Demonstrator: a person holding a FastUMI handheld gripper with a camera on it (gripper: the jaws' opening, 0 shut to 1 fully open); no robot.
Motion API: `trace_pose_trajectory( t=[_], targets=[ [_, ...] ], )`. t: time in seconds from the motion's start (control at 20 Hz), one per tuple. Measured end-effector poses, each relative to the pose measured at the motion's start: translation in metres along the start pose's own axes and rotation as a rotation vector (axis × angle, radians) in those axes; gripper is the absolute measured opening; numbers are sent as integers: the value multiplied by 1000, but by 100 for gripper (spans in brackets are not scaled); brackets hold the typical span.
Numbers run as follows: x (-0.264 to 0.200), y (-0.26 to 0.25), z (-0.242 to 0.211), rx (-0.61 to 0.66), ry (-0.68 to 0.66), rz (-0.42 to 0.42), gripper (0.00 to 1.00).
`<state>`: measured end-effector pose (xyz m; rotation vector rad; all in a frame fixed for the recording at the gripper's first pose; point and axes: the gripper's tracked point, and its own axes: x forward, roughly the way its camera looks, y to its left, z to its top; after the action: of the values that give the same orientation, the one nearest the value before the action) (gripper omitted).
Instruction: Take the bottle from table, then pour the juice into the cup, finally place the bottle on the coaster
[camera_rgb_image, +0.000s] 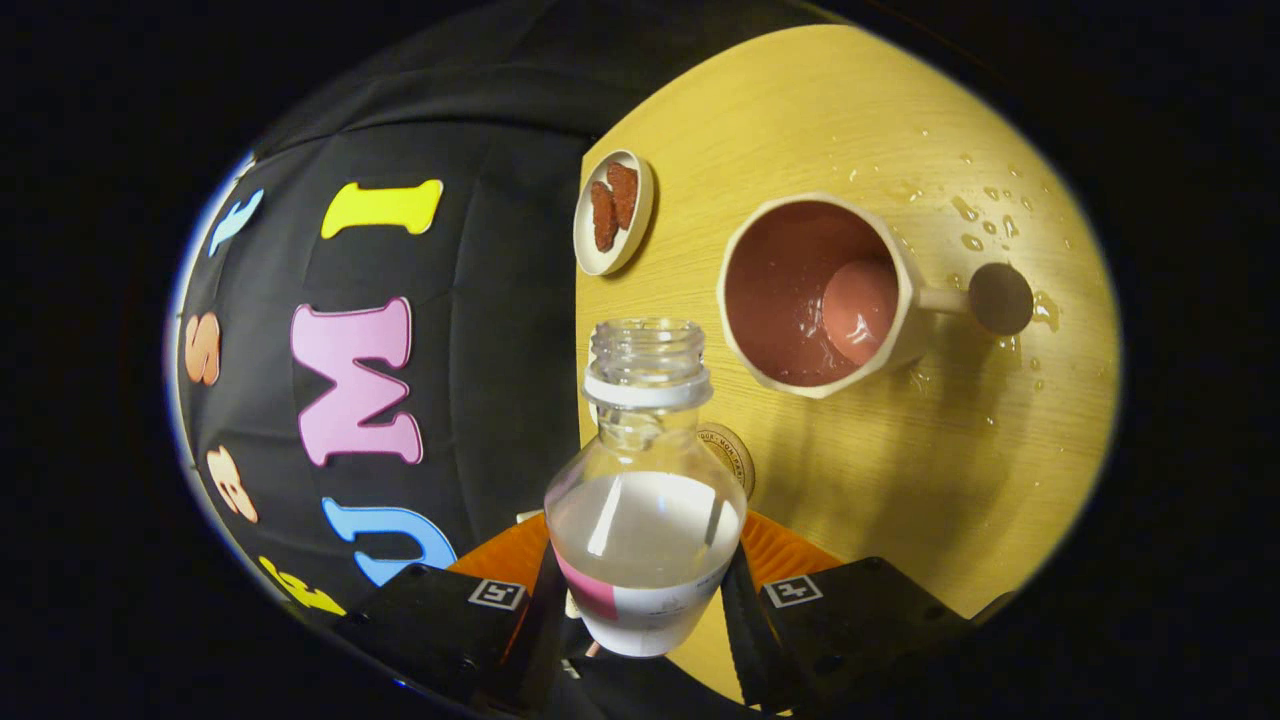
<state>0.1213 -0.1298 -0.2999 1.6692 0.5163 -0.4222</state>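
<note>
Our gripper (645, 600) has both fingers clamped on the lower body of the bottle (645, 530), one pressing on each side, so the bottle sits squarely between them. The bottle is clear plastic, uncapped, with a white ring under its threaded neck and a pale liquid filling part of its rounded body; a pink and white label wraps its base. We see the whole scene rotated, so the bottle is held tipped sideways relative to the table (900, 480). Just behind its shoulder a round coaster (733, 455) lies on the light wood, partly hidden. Beyond the bottle's mouth stands the cup (815, 295), cream outside, pink inside, its handle pointing away from the bottle. Water drops dot the wood around the handle. Farther off rests a small dish (612, 212) holding two reddish pieces.
</note>
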Motion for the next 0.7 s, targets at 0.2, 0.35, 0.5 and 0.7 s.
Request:
trace_pose_trajectory(
  t=[0.2, 0.35, 0.5, 0.7],
  targets=[
    [0, 1, -2, 95, 39, -24, 71],
    [0, 8, 1, 202, 37, -11, 71],
    [-1, 6, 4, 295, 35, -22, 71],
    [-3, 9, 1, 356, 63, -27, 71]
  ],
)
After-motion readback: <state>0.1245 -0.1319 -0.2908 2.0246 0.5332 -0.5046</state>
